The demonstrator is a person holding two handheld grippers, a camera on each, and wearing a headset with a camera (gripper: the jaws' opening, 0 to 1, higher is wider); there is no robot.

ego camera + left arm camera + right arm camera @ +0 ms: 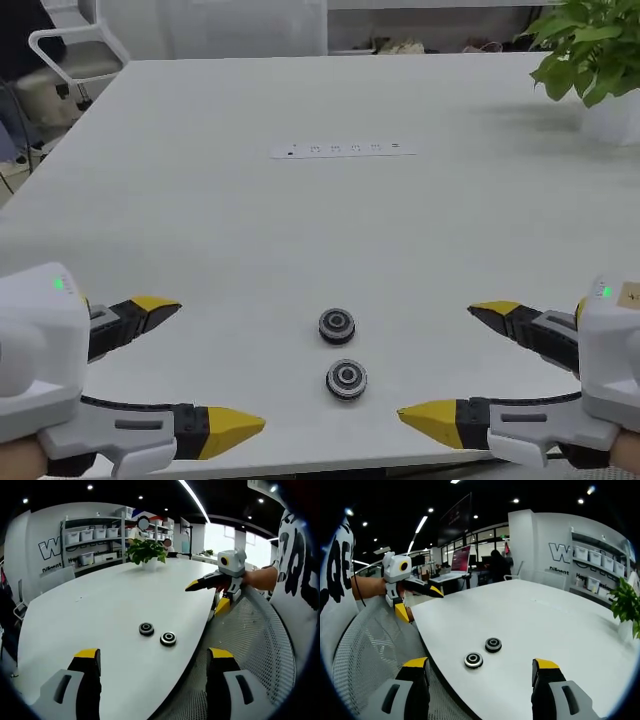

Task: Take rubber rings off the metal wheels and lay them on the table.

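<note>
Your left gripper (212,365) sits at the lower left of the head view and your right gripper (440,362) at the lower right. Both have their jaws spread wide and hold nothing, with the yellow tips pointing inward over the near edge of the white table (300,220). The farther wheel (337,326) and the nearer wheel (346,379) lie flat at the lower centre between your grippers, slightly apart and touched by neither, with their dark rubber rings (323,327) on them, while a power strip (342,150) lies upper middle and a potted plant (590,50) stands upper right.
</note>
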